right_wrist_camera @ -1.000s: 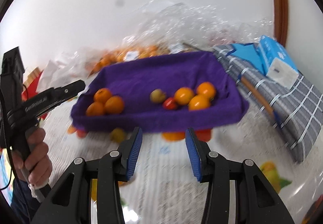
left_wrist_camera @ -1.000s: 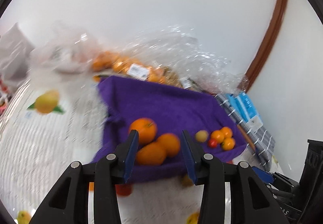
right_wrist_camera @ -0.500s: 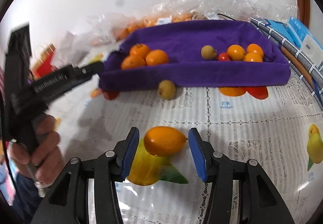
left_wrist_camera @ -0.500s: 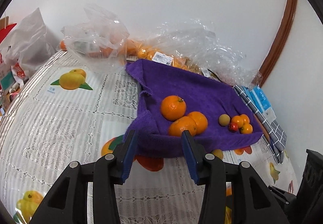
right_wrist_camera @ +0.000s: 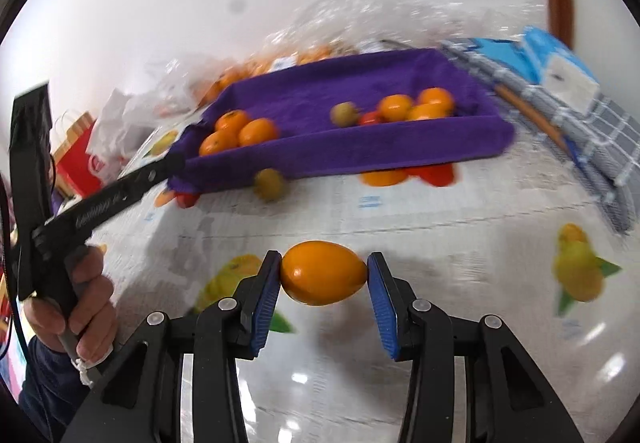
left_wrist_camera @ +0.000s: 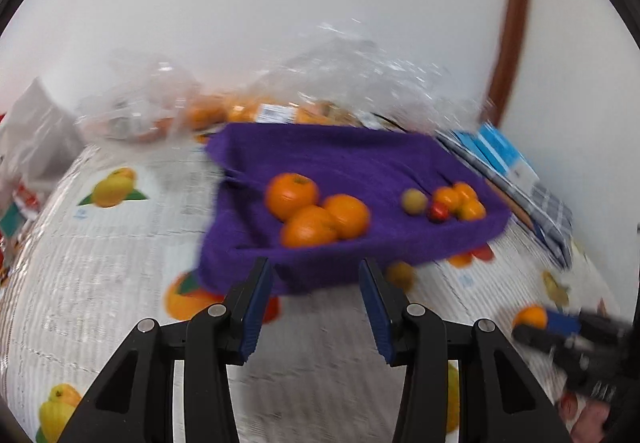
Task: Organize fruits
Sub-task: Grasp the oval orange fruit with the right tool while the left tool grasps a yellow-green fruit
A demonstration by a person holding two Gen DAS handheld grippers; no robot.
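Now the right gripper [right_wrist_camera: 323, 273], jaws just closing, pinches the oval orange fruit [right_wrist_camera: 323, 272] low in frame to carry it toward the purple cloth-lined tray [right_wrist_camera: 400, 159], while the left gripper [left_wrist_camera: 316, 307] waits half-open and empty.

Purple towel [right_wrist_camera: 360, 83], orange fruit [right_wrist_camera: 323, 272], blue claw pads [right_wrist_camera: 265, 299], fruit-print tablecloth [right_wrist_camera: 440, 211].

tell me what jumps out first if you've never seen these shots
The right gripper, low in its own view, has just been closing on an orange oval fruit, blue pads at both its ends. Behind it sits a purple tray with three oranges at its left end and a cluster of small fruits at its right.
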